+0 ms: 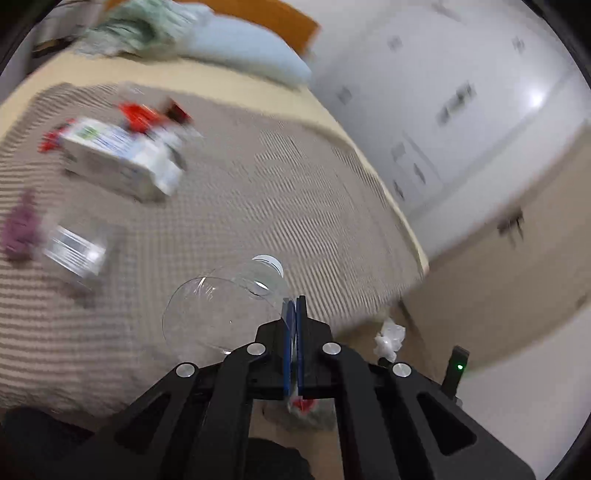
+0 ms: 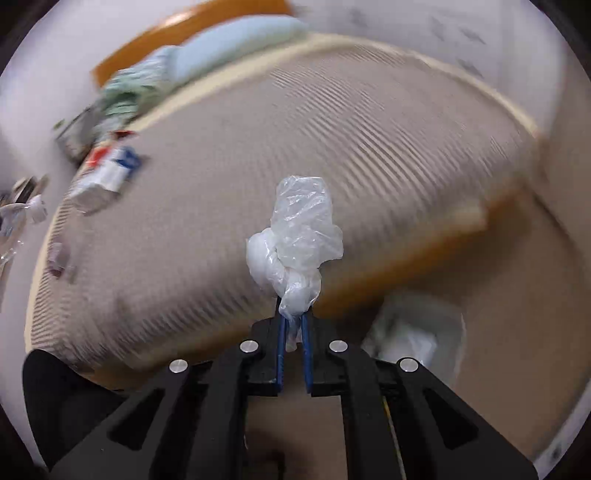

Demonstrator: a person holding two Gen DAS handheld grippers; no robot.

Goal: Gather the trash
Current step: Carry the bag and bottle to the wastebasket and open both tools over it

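My left gripper [image 1: 294, 304] is shut on the rim of a clear plastic cup [image 1: 218, 310], held above the grey bed cover [image 1: 277, 192]. My right gripper [image 2: 294, 314] is shut on a crumpled clear plastic bag [image 2: 297, 240], held up near the foot of the bed. A white carton [image 1: 118, 158], a red wrapper [image 1: 142, 116], a clear bottle with a label [image 1: 74, 254] and a purple scrap [image 1: 20, 225] lie on the cover to the left. The carton also shows in the right wrist view [image 2: 103, 181].
A white-lined trash bin [image 2: 417, 339] stands on the floor to the right of the bed's foot. Crumpled white plastic [image 1: 388, 338] shows on the floor in the left wrist view. A pale blue pillow [image 1: 243, 48] and green cloth [image 1: 129, 29] lie at the headboard. White wardrobes [image 1: 443, 110] stand beyond.
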